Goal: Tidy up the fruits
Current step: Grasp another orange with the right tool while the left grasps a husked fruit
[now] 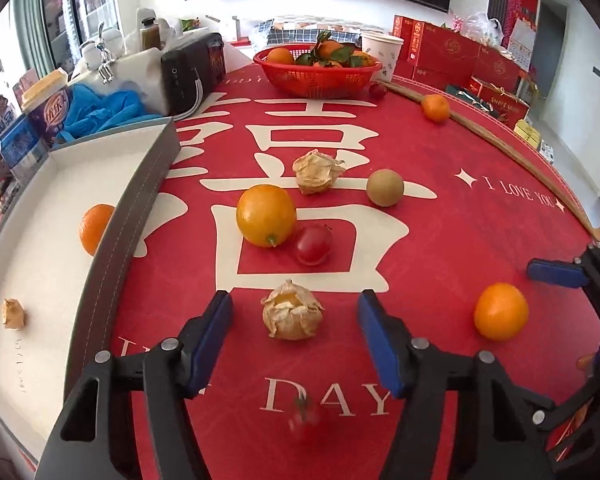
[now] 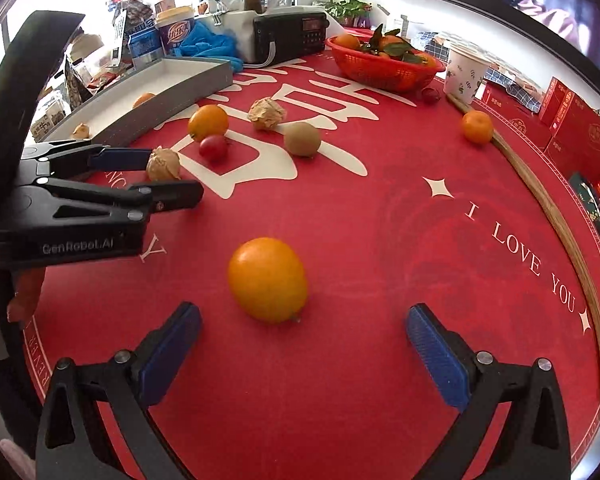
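Observation:
My left gripper (image 1: 294,316) is open, its fingers on either side of a papery husked physalis (image 1: 292,311) on the red tablecloth. It also shows in the right wrist view (image 2: 162,178), around the same physalis (image 2: 163,164). My right gripper (image 2: 302,330) is open, just short of an orange (image 2: 267,279), which also shows in the left wrist view (image 1: 501,311). A grey tray (image 1: 112,216) at the left holds an orange (image 1: 94,228) and a physalis (image 1: 13,313). On the cloth lie another orange (image 1: 266,215), a cherry tomato (image 1: 313,243), a physalis (image 1: 317,171) and a kiwi (image 1: 385,187).
A red basket (image 1: 316,74) of tangerines stands at the back, with a paper cup (image 1: 382,56) and a small red fruit (image 1: 377,90) beside it. A tangerine (image 1: 435,107) lies by the wooden table rim (image 1: 500,144). A black radio (image 1: 192,72) and packets crowd the back left. A blurred tomato (image 1: 305,416) lies between my left fingers' bases.

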### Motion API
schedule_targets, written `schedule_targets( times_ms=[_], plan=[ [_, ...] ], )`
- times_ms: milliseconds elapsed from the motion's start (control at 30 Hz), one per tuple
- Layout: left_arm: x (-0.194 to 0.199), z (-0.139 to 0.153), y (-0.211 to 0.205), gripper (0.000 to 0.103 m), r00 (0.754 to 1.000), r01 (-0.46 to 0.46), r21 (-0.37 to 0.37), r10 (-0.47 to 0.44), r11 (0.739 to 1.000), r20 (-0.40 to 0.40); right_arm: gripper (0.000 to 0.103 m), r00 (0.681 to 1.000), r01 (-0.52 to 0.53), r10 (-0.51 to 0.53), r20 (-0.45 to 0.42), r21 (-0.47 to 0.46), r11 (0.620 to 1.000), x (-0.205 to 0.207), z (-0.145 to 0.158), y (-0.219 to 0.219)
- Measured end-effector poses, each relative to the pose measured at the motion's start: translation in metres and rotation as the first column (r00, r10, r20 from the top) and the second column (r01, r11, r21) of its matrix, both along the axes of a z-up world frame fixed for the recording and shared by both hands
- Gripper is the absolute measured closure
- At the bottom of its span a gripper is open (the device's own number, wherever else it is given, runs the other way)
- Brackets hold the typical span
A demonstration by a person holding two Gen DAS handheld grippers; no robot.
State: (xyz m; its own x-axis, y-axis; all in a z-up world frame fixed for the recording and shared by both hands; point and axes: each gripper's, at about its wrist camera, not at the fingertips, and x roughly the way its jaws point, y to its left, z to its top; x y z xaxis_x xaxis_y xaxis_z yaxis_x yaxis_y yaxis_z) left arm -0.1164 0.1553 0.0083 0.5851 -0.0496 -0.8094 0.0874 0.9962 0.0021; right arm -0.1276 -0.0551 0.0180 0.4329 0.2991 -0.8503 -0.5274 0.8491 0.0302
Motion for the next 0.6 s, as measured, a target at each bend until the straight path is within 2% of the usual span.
schedule_targets(
  times_ms=[267,367,400,467,500,533,600],
  plan=[
    [0.003,0.000,-0.004,0.036,1.000,-0.022,-0.001,0.022,1.000,0.008,0.000,0.999,0.054,-0.054,-0.005,-0.009,0.998,0.008,0.000,0.006],
    [0.002,0.001,-0.006,0.048,1.000,-0.024,-0.002,0.024,1.000,0.011,0.001,0.998,0.059,-0.059,-0.001,-0.008,0.998,0.010,0.000,0.010],
    [0.001,0.002,-0.007,0.058,1.000,-0.020,-0.003,0.020,1.000,0.012,0.004,0.998,0.058,-0.058,0.006,-0.007,0.998,0.010,0.000,0.011],
    [0.001,0.003,-0.009,0.071,1.000,-0.014,-0.004,0.014,1.000,0.016,0.026,0.999,0.048,-0.048,0.025,0.007,0.999,0.007,0.004,0.014],
    [0.002,0.003,-0.009,0.077,1.000,-0.011,-0.005,0.011,1.000,0.019,0.031,0.998,0.045,-0.045,0.032,0.012,0.999,0.007,0.006,0.015],
    [0.002,0.003,-0.010,0.077,1.000,-0.013,-0.006,0.013,1.000,0.021,0.038,0.998,0.046,-0.046,0.037,0.015,0.999,0.007,0.006,0.016],
    [0.001,0.003,-0.007,0.077,0.999,-0.022,-0.026,0.023,0.999,0.025,0.062,0.998,0.052,-0.053,0.044,0.027,0.998,0.008,0.008,0.015]
  ],
)
